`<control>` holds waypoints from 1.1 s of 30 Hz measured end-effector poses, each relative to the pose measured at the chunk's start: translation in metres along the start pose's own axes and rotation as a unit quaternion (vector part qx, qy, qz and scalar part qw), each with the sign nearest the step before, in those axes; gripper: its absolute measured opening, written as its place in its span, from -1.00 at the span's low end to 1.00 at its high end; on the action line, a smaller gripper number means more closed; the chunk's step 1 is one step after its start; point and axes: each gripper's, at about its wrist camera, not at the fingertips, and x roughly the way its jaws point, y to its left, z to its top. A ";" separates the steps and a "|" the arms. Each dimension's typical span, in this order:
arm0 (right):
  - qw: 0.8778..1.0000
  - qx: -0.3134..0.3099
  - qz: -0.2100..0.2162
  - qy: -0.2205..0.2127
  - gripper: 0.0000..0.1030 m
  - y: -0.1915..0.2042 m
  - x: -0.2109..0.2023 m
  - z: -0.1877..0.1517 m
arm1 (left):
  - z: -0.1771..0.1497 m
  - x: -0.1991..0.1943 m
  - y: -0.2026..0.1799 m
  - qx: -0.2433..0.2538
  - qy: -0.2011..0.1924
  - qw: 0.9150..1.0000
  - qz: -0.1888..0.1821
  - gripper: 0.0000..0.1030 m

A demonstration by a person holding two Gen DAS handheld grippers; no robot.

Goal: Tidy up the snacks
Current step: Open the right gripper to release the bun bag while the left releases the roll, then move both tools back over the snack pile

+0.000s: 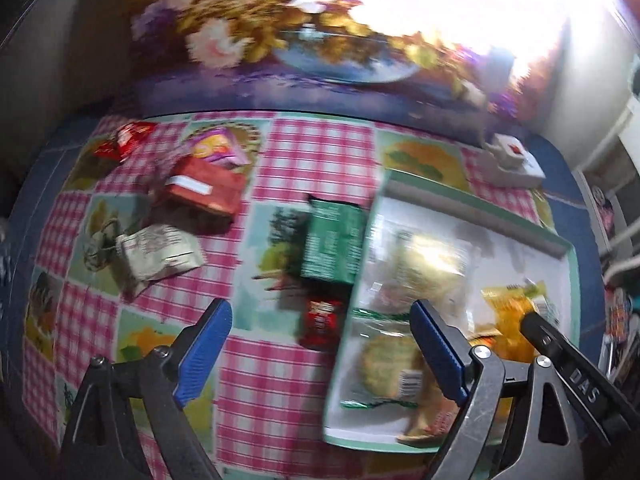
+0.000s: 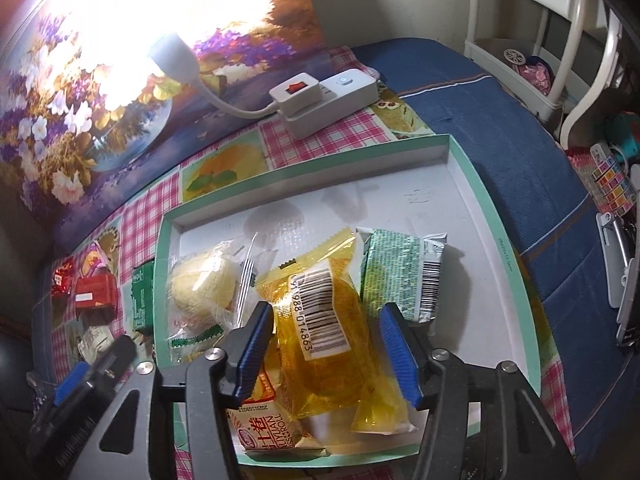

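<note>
A mint-rimmed tray lies on the checked tablecloth. In it are a yellow packet, a clear-wrapped round pastry, a green-and-white packet and an egg-roll packet. My right gripper stands open astride the yellow packet, pads off it. My left gripper is open wide above a small red packet beside the tray rim. Loose on the cloth lie a green packet, a red box, a pale grey packet and a red wrapper.
A white power strip with a gooseneck lamp sits behind the tray, its glare bleaching the floral panel at the table's back. Blue cloth covers the right side. A white chair stands beyond it.
</note>
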 end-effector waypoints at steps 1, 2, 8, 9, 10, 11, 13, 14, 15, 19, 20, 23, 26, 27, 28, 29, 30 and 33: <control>1.000 -0.004 -0.001 0.001 0.30 0.002 0.001 0.000 | 0.001 0.000 0.006 -0.009 -0.002 1.000 0.006 0.83; 1.000 -0.008 -0.001 0.001 0.32 0.003 0.001 -0.001 | 0.002 0.001 0.010 -0.014 -0.002 1.000 0.010 0.88; 1.000 -0.025 -0.007 0.001 0.61 0.011 0.002 -0.002 | 0.007 0.001 0.045 -0.059 -0.008 0.998 0.027 0.92; 1.000 -0.029 -0.009 0.001 0.65 0.013 0.002 -0.002 | 0.007 0.001 0.052 -0.067 -0.008 0.997 0.029 0.92; 0.999 -0.031 -0.010 0.001 0.67 0.014 0.002 -0.003 | 0.007 0.000 0.059 -0.075 -0.008 0.997 0.031 0.92; 0.999 -0.034 -0.012 0.001 0.74 0.016 0.002 -0.003 | 0.007 0.000 0.063 -0.079 -0.008 0.996 0.032 0.92; 0.999 -0.040 -0.013 0.001 0.84 0.018 0.003 -0.004 | 0.007 -0.001 0.077 -0.094 -0.009 0.995 0.039 0.92; 0.999 -0.043 -0.012 0.001 0.89 0.020 0.003 -0.004 | 0.007 -0.002 0.083 -0.101 -0.009 0.994 0.041 0.93; 0.999 -0.046 -0.013 0.000 0.93 0.021 0.003 -0.005 | 0.006 -0.002 0.088 -0.107 -0.009 0.993 0.043 0.93; 0.998 -0.060 -0.016 -0.009 1.00 0.027 0.001 -0.006 | 0.006 -0.004 0.105 -0.123 -0.012 0.991 0.052 0.93; 0.998 -0.064 -0.016 -0.011 1.00 0.029 0.000 -0.006 | 0.006 -0.005 0.107 -0.123 -0.013 0.991 0.053 0.93; 0.997 -0.072 -0.013 -0.012 1.00 0.033 -0.001 -0.007 | 0.006 -0.009 0.113 -0.118 -0.020 0.991 0.059 0.93; 0.997 -0.076 -0.006 -0.012 1.00 0.039 0.000 -0.008 | 0.005 -0.013 0.120 -0.119 -0.027 0.991 0.062 0.93; 0.997 -0.076 0.000 -0.012 1.00 0.041 -0.001 -0.009 | 0.005 -0.014 0.123 -0.121 -0.028 0.990 0.062 0.93; 0.997 -0.077 0.004 -0.013 1.00 0.043 -0.001 -0.009 | 0.005 -0.015 0.125 -0.124 -0.029 0.990 0.061 0.93; 0.997 -0.078 0.007 -0.014 1.00 0.044 -0.002 -0.010 | 0.005 -0.016 0.127 -0.126 -0.029 0.990 0.060 0.93; 0.997 -0.080 0.009 -0.017 1.00 0.047 -0.003 -0.010 | 0.005 -0.016 0.128 -0.127 -0.029 0.990 0.059 0.93; 0.996 -0.084 0.014 -0.025 1.00 0.054 -0.005 -0.011 | 0.004 -0.018 0.132 -0.129 -0.031 0.990 0.057 0.94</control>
